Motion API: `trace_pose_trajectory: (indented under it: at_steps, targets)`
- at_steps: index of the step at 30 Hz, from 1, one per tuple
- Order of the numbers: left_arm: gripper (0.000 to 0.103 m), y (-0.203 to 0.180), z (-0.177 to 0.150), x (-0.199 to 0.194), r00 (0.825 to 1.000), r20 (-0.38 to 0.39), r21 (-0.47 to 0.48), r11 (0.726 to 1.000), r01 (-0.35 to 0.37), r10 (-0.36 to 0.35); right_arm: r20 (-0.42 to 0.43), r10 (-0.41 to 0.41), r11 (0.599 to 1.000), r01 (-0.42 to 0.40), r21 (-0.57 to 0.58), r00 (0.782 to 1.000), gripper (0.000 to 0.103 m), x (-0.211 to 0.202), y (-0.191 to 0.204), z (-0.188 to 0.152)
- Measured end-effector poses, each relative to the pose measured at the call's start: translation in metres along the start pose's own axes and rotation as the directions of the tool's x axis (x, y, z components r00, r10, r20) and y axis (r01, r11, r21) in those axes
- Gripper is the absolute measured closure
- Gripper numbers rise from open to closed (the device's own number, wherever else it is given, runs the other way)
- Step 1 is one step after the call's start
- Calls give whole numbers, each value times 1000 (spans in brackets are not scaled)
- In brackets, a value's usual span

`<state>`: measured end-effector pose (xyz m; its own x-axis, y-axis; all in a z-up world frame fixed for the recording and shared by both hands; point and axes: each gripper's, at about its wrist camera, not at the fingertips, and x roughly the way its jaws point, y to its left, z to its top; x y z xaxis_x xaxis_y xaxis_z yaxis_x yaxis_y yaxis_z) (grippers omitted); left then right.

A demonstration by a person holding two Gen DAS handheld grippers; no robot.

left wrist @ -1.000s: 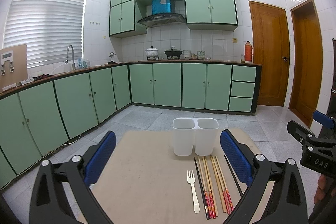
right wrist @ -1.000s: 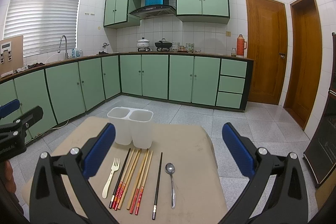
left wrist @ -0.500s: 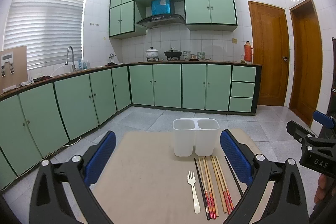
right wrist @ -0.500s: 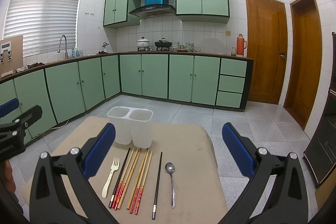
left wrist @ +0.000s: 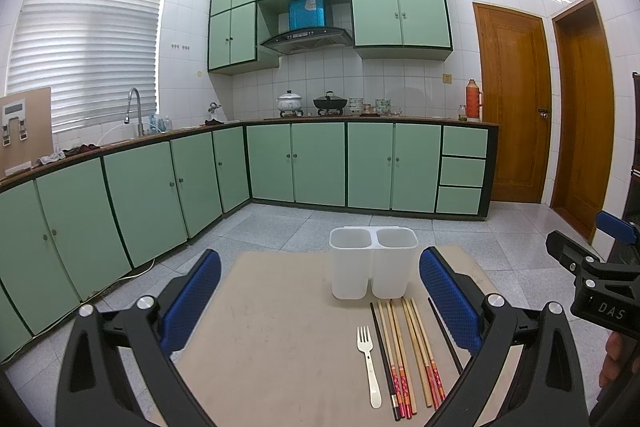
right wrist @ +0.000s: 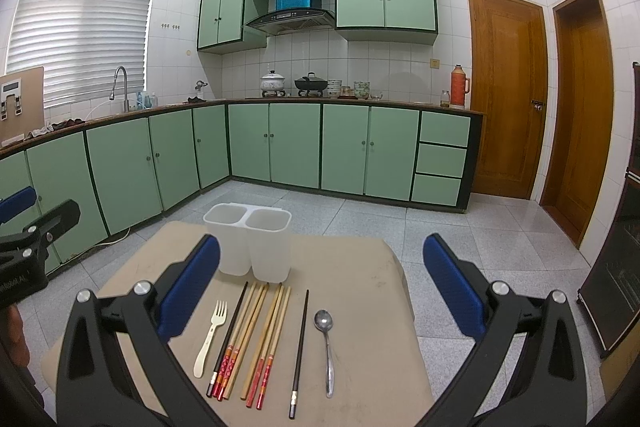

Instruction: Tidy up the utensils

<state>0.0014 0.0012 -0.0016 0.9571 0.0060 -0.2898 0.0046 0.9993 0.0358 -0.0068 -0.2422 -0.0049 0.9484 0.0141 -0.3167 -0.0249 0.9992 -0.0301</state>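
Hovering wide open and empty, both grippers, left [left wrist: 320,297] and right [right wrist: 322,289], face utensils [right wrist: 260,339] beside the holder [right wrist: 250,241].

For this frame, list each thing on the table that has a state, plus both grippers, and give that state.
White plastic two-compartment holder: upright, both compartments empty.
White plastic fork: flat on table.
Wooden chopsticks with red ends: flat, side by side.
Black chopsticks: flat, apart from each other.
Metal spoon: flat, bowl up.
Left gripper: open, empty.
Right gripper: open, empty.
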Motion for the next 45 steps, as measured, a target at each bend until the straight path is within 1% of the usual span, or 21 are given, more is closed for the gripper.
trace_pose_trajectory:
  at_steps: [18, 21, 23, 24, 25, 27, 30, 32, 35, 38, 40, 41, 43, 44, 45]
  targets:
    - [6, 1, 3, -2, 1000, 0, 1, 1000, 0, 0, -3, 0, 1000, 0, -1, 1000, 5, 1, -2, -1]
    - [6, 3, 4, -1, 1000, -7, 3, 1000, -1, 1, -11, -4, 1000, 4, -1, 1000, 5, 8, -3, -5]
    - [6, 6, 3, 3, 1000, -19, 5, 1000, -4, 4, -24, -12, 1000, 12, -3, 1000, 5, 16, -2, -4]
    - [6, 7, 3, 5, 1000, -27, 6, 1000, -6, 6, -33, -17, 1000, 17, -5, 999, 5, 26, -4, -14]
    - [6, 9, 2, 9, 999, -42, 8, 1000, -8, 9, -49, -27, 1000, 27, -7, 998, 5, 29, -5, -15]
    - [6, 11, -1, 21, 997, -75, 10, 1000, -14, 15, -100, -49, 999, 48, -10, 994, 5, 42, -9, -21]
    - [6, 17, -10, 44, 990, -137, 18, 1000, -20, 22, -170, -54, 999, 55, -1, 984, 5, 62, -15, -32]
    - [6, 19, -18, 60, 984, -178, 28, 999, -19, 24, -222, -56, 998, 56, -4, 973, 5, 78, -18, -40]
    - [6, 20, -31, 88, 969, -244, 38, 999, -14, 23, -287, -64, 998, 57, -34, 956, 5, 104, -15, -51]
    - [6, 17, -46, 117, 947, -321, 31, 999, 7, 3, -353, -61, 996, 36, -76, 933, 5, 134, -9, -64]
    - [6, 13, -56, 140, 926, -378, 26, 999, 25, -13, -403, -48, 996, 12, -92, 914, 6, 154, -5, -73]
    - [6, 9, -63, 148, 918, -397, 26, 999, 30, -17, -425, -39, 996, 0, -93, 904, 8, 162, -3, -76]
    - [11, 2, -75, 169, 891, -452, 23, 999, 44, -29, -473, -18, 996, -25, -84, 881, 14, 180, -1, -83]
    - [16, 0, -81, 182, 871, -489, 13, 998, 55, -42, -496, -5, 996, -37, -75, 868, 21, 188, 0, -86]
    - [18, -3, -86, 190, 858, -511, 0, 998, 62, -54, -520, 10, 997, -50, -63, 854, 27, 197, 0, -89]
